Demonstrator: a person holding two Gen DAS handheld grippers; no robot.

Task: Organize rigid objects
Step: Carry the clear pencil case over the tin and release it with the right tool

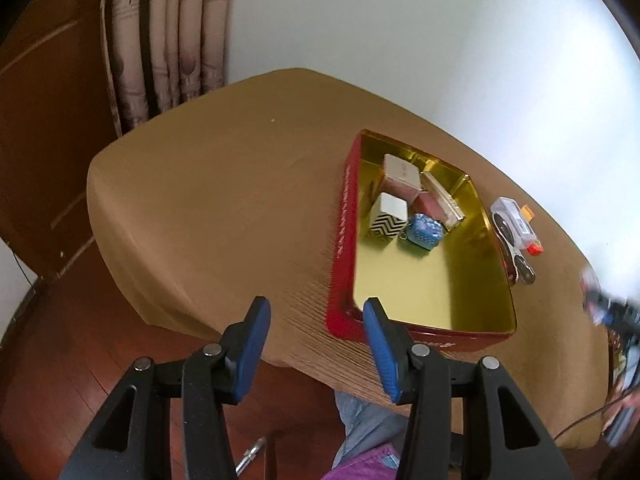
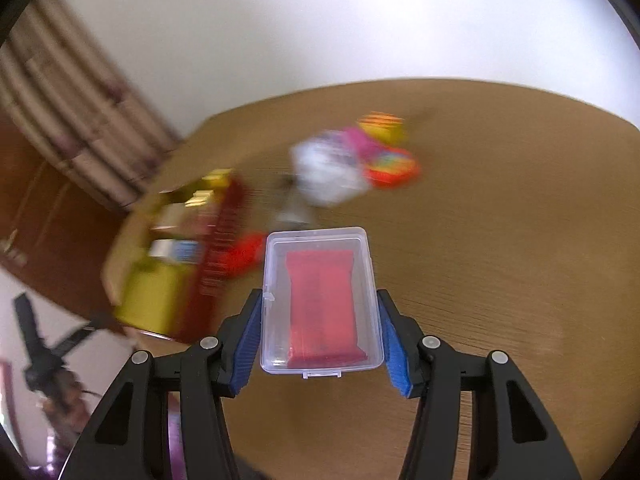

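A red tin (image 1: 340, 240) with a gold inside sits on the brown table. It holds a white box (image 1: 402, 170), a zigzag-patterned box (image 1: 388, 218), a blue pouch (image 1: 426, 230) and a pink box (image 1: 430, 204). My left gripper (image 1: 316, 308) hangs open and empty over the tin's near left corner. My right gripper (image 2: 319, 296) is shut on a clear plastic box (image 2: 320, 264) with a red pack (image 2: 324, 312) inside, lifted above the table. The tin (image 2: 216, 256) shows blurred to its left.
Right of the tin lie a clear case (image 1: 514, 216), an orange lighter (image 1: 534, 246) and keys (image 1: 520, 264). A blurred heap with a white packet (image 2: 328, 168) and colourful toys (image 2: 390, 160) lies farther back. The table's near edge (image 1: 280, 356) is below my left gripper.
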